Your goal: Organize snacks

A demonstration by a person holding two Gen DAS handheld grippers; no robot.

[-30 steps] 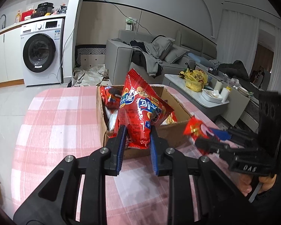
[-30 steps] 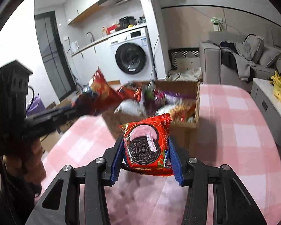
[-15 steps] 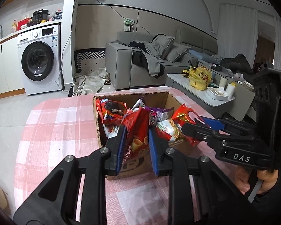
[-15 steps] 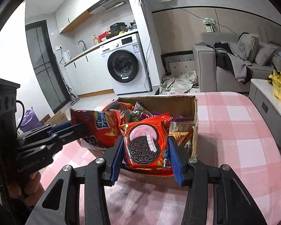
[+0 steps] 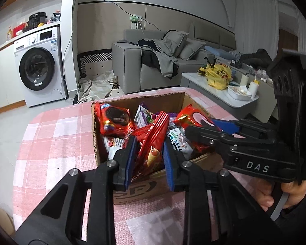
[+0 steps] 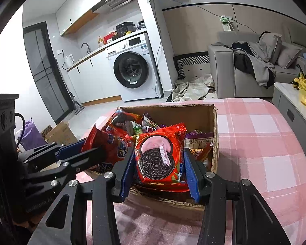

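Snacks going in the box

Both grippers (image 5: 149, 159) (image 6: 158, 168) gripped red packets (image 5: 151, 143) (image 6: 160, 157) over the box (image 6: 214, 140), probably above its near edge.

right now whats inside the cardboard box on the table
The cardboard box holds a pile of snack packets: an Oreo pack, purple-and-white packets, and the red bag and Oreo packet the grippers hold over it. The lower layers and the box floor are covered.
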